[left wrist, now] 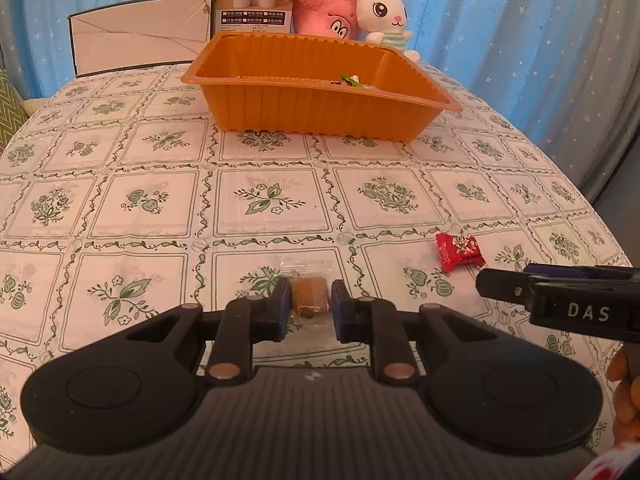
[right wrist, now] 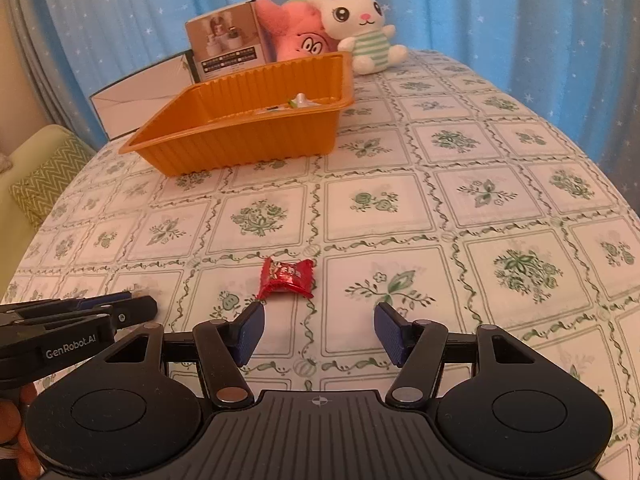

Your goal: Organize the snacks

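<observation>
L claw (left wrist: 310, 307) straddles brown snack (left wrist: 310, 295), not clamped; R claw (right wrist: 319, 330) wide open, empty, near red candy (right wrist: 285, 278).

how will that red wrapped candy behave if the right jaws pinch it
The red candy looks small and probably light. Its glossy crinkled wrapper may be slippery, and the flared ends would likely crumple. It lies flat on the tablecloth, so it should slide rather than roll if nudged. The right gripper stands open just short of it.
</observation>
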A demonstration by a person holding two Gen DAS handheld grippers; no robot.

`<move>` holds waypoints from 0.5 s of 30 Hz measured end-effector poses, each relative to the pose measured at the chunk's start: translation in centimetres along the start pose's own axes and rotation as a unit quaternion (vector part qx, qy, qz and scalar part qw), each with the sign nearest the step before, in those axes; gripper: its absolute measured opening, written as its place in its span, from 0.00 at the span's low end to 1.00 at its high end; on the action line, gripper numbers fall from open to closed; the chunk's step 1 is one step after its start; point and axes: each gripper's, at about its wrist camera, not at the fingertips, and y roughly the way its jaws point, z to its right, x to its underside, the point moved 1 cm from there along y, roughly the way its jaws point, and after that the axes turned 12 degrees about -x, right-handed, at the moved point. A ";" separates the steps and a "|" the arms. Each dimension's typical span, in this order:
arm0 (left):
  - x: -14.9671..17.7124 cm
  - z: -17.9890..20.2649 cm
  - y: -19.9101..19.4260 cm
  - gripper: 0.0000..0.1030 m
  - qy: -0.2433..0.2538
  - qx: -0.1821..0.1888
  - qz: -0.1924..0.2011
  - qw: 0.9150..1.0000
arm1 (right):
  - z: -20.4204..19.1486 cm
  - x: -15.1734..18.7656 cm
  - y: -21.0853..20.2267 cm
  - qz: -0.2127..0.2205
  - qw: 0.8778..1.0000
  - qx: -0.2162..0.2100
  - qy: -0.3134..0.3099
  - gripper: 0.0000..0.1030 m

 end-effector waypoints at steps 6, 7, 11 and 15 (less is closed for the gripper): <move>-0.4 -0.3 -0.5 0.18 -0.011 0.003 0.008 1.000 | -0.8 0.0 1.6 -0.015 0.997 0.026 -0.066 0.59; -0.4 -0.4 -0.5 0.18 -0.013 0.004 0.008 1.000 | -0.9 0.1 1.9 -0.019 0.996 0.037 -0.082 0.59; -0.4 -0.5 -0.5 0.18 -0.021 0.008 0.006 1.000 | -1.3 -0.2 2.9 -0.017 0.991 0.046 -0.121 0.59; -0.5 -0.7 -0.5 0.18 -0.024 0.009 0.007 1.000 | -2.0 -0.5 4.0 -0.019 0.986 0.043 -0.163 0.59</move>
